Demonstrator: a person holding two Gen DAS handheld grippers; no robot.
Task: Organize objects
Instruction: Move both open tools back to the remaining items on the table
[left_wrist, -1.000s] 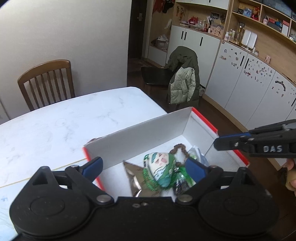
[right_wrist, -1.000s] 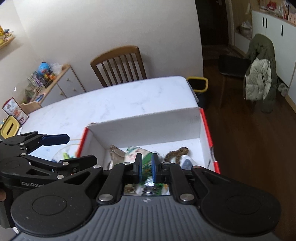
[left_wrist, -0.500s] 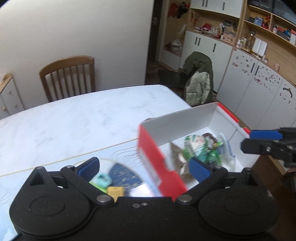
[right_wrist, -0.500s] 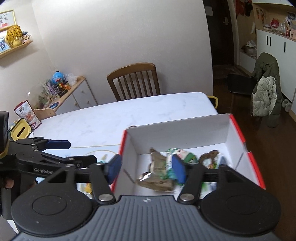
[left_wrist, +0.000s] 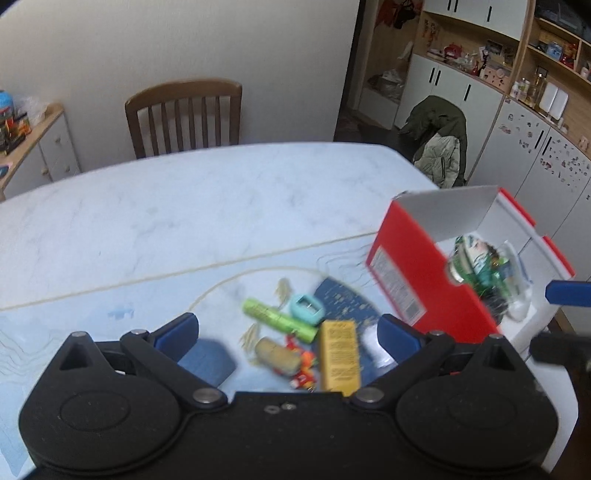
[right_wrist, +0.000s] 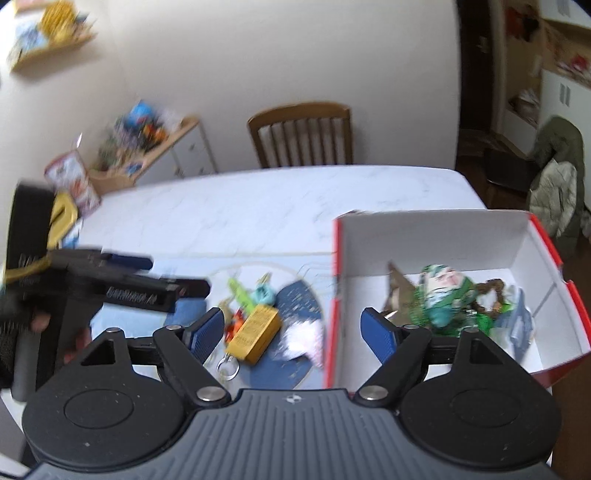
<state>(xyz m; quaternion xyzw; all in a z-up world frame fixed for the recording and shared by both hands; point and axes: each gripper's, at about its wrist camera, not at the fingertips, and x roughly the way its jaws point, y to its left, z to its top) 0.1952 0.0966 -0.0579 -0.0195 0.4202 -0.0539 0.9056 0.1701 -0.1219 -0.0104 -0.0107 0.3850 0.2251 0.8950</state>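
A red and white box stands on the table at the right, holding a green and white packet and other small items. Left of it lie loose things: a yellow box, a lime green tube, a teal sharpener and a red and orange toy. My left gripper hangs open above this pile. My right gripper is open too, straddling the box's left wall. Neither holds anything.
A wooden chair stands at the table's far side. A low cabinet with toys is at the left wall. A chair draped with a jacket stands on the floor at right. The marble table reaches far back.
Both grippers swung left, away from the box interior toward the loose pile. The right gripper went from shut to open, leaving the green packet in the box.
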